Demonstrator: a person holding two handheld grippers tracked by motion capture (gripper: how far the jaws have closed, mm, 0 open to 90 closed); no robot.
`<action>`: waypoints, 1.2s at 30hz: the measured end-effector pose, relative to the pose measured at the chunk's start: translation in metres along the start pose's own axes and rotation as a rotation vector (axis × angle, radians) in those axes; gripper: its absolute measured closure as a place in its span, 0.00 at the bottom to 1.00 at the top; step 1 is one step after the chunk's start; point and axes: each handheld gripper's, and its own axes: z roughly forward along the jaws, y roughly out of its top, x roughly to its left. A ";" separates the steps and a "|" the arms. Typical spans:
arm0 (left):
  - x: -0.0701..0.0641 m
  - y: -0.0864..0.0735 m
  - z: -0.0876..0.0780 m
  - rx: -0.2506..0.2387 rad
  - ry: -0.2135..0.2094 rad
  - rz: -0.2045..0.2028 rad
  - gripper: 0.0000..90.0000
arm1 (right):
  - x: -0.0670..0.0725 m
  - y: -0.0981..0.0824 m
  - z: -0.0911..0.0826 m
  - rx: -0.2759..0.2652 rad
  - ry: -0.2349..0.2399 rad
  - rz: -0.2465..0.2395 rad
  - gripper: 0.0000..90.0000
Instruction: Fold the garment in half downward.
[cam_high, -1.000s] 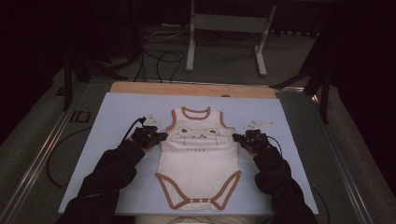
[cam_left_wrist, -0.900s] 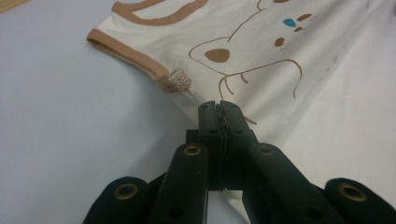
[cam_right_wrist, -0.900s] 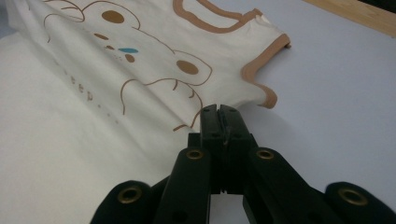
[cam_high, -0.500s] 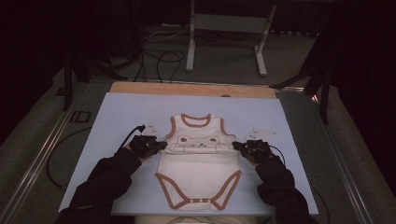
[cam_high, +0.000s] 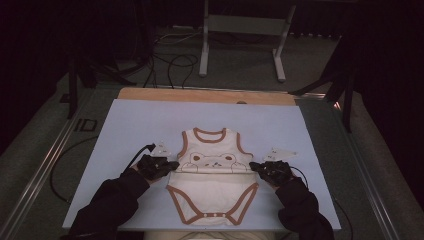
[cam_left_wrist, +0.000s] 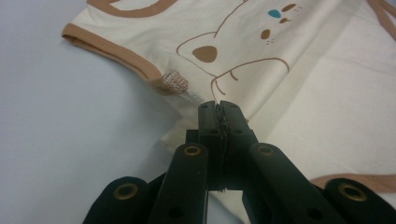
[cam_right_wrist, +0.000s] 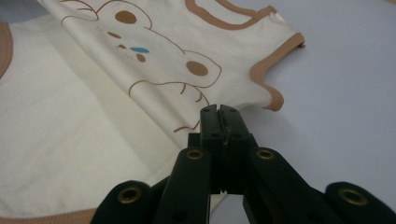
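- High view: a cream cotton baby bodysuit with brown trim and a printed bear face (cam_high: 214, 177) lies near the middle of the pale blue counter (cam_high: 130, 125), toward the near edge. Its top half appears folded down toward the person, so a crease runs left to right across the garment. The left gripper (cam_high: 161, 166) sits at the left end of that crease and the right gripper (cam_high: 262, 169) at the right end, probably so both sides travel together and the fold stays straight. Two small white tags (cam_high: 280, 153) lie on the counter just beside the garment, one on each side, apart from the cloth.
- Left gripper view: the black fingers (cam_left_wrist: 232, 122) are closed together with a thin edge of cream fabric pinched between them, just beside the brown-bound armhole. The bear print lies beyond, and a second plain layer lies below and to the right. Holding the side seam likely gives control of the whole upper panel.
- Right gripper view: the fingers (cam_right_wrist: 208, 121) here are likewise pressed tight on the opposite side edge, near the other armhole. The bear panel rises slightly from the lower layer, which suggests it is held taut between both grips, not resting slack.
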 end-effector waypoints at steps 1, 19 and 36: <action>-0.002 -0.001 0.000 0.000 -0.003 -0.002 1.00 | 0.001 -0.001 0.000 0.005 -0.001 0.001 1.00; -0.019 -0.014 0.000 0.025 -0.033 0.016 1.00 | 0.012 -0.020 -0.004 0.041 0.019 -0.006 1.00; -0.024 -0.030 0.005 0.047 -0.037 -0.032 1.00 | 0.018 -0.035 0.001 0.077 0.037 -0.003 1.00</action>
